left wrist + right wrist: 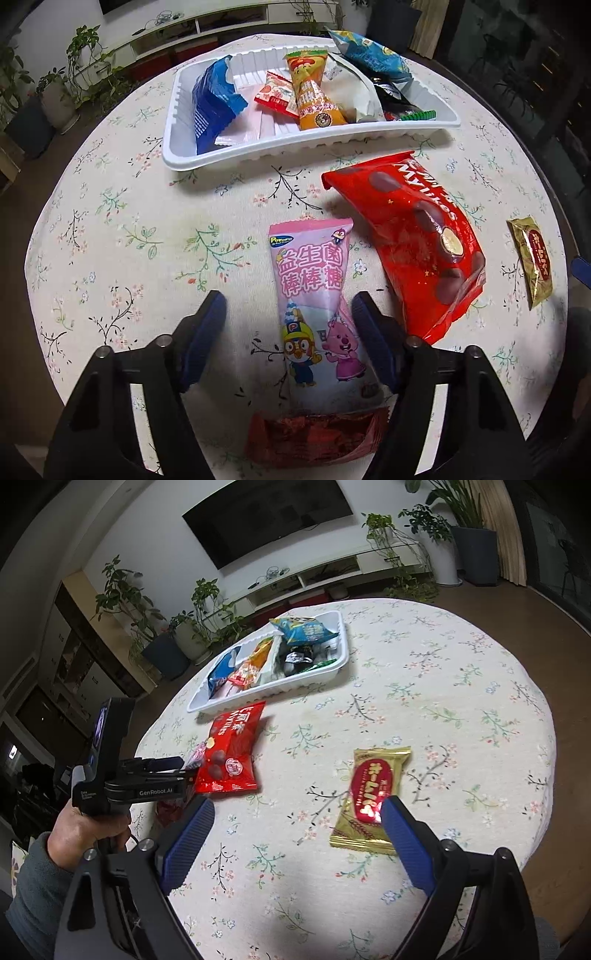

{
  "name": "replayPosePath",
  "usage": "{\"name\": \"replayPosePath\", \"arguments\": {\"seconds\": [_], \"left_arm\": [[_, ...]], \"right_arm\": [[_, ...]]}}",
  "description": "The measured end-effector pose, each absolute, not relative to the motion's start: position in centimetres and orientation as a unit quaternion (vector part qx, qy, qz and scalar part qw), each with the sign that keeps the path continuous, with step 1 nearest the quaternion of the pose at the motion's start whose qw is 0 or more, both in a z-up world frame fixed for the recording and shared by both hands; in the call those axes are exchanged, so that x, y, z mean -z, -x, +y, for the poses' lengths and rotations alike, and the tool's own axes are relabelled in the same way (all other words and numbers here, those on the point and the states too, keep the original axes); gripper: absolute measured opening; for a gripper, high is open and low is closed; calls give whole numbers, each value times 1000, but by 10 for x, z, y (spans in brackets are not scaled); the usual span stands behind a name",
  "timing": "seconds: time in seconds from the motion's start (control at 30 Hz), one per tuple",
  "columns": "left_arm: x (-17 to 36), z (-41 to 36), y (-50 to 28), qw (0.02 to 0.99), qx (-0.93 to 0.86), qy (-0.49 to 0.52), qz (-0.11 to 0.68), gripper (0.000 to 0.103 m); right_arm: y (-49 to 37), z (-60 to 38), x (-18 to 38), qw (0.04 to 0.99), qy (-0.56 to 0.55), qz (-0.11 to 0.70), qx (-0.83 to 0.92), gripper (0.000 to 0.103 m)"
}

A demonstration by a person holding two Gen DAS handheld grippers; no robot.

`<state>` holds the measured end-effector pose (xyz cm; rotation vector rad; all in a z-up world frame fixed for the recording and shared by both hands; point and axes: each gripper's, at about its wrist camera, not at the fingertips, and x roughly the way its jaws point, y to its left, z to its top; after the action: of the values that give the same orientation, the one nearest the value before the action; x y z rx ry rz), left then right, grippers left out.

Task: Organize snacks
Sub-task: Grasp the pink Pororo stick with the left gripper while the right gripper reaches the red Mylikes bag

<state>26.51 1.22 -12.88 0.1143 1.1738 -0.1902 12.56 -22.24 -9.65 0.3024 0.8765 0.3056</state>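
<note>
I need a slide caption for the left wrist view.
Left gripper open around a pink lollipop packet, beside a red bag.

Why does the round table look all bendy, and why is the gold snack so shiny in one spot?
Both wrist views use fisheye lenses, so the table bulges and corners go dark. In the right wrist view, light glares off the gold snack. In the left wrist view, shadow darkens the dark red packet near the fingers.

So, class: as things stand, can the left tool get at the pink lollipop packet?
Probably yes. The left tool straddles the pink lollipop packet with nothing lying on it; the red chocolate bag sits just beside.
</note>
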Motion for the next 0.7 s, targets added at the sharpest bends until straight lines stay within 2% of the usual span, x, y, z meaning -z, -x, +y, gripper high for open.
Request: {"name": "replayPosePath", "arguments": {"seconds": [0.1,0.27,0.4,0.6,0.63,0.7], "left_arm": [[129,10,-264,828,89,-57,550,65],[127,7,-262,830,91,-59,546,56],[126,6,-257,834,89,-55,541,44],[124,9,-254,836,89,-52,539,40],[124,9,-254,837,88,-51,538,35],[124,10,-253,837,89,-50,537,33]], "right_arm": [[-128,-211,96,882,-133,425,-155,94],[-131,-193,98,879,-110,434,-163,94],[-134,-187,98,877,-104,439,-164,94],[-137,-183,99,875,-99,447,-159,94],[-137,-182,99,875,-98,447,-159,94],[-139,-180,99,874,-95,450,-159,94]]}}
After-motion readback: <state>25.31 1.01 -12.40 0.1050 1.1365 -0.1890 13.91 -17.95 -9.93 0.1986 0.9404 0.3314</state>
